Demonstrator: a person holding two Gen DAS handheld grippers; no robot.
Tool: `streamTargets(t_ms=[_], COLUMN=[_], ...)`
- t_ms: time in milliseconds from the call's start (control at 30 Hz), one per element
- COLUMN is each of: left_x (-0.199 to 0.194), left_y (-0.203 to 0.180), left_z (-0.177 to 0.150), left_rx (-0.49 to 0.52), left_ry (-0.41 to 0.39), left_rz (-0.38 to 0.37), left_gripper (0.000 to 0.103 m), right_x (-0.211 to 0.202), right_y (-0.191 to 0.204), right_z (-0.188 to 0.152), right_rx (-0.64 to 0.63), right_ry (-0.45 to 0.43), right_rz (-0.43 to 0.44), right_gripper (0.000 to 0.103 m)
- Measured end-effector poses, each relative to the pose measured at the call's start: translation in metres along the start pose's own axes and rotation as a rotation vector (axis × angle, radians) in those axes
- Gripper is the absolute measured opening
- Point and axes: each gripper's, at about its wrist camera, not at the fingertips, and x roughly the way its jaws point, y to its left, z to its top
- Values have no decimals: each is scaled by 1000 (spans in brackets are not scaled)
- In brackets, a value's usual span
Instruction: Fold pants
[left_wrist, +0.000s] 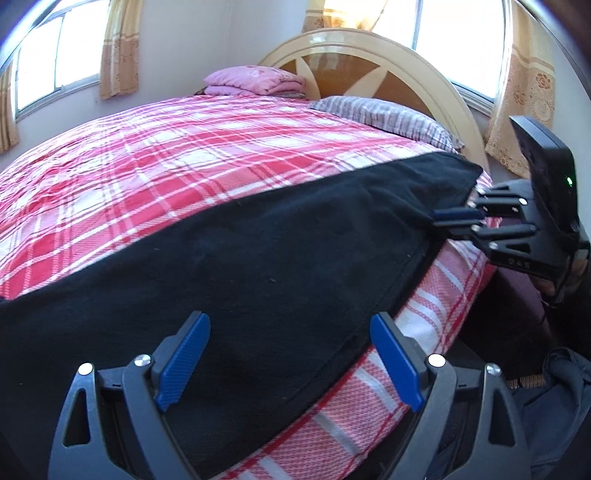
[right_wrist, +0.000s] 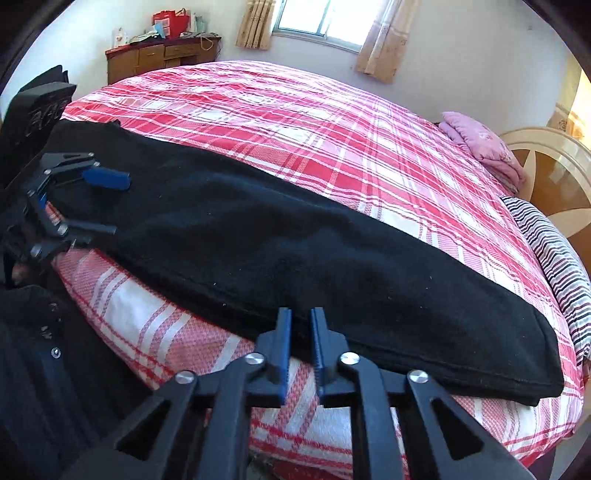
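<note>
Unlabelled black pants (right_wrist: 295, 251) lie flat on plaid bedspread (right_wrist: 314, 122).

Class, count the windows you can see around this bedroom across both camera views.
3. One on the left wall, also seen in the right wrist view; two flanking the headboard, one mostly curtained. More may be hidden.

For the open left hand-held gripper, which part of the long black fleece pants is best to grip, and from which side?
Probably the near hem of the long black fleece pants, approached from the bed's near side. They lie flat along the red plaid bedsheet, so only that edge offers a lip. The left hand-held gripper hovers open there; the right hand-held gripper pinches the same edge.
</note>
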Motion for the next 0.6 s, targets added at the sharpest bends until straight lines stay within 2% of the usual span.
streamTargets(t_ms=[267, 367, 433, 600], left_x=[-4, -2, 7, 7], left_y=[14, 7, 2, -6], left_z=[1, 1, 0, 1], left_rx=[-53, -25, -3, 56], left_ry=[1, 10, 53, 70], left_rz=[-4, -30, -33, 25], left_gripper=[91, 91, 91, 91], right_x=[-1, 2, 5, -11], right_y=[7, 5, 6, -10], right_z=[-6, -8, -10, -4], right_rx=[-58, -40, -63, 9], right_ry=[49, 60, 66, 54], right_rz=[-27, -18, -15, 56], right_gripper=[5, 5, 5, 5])
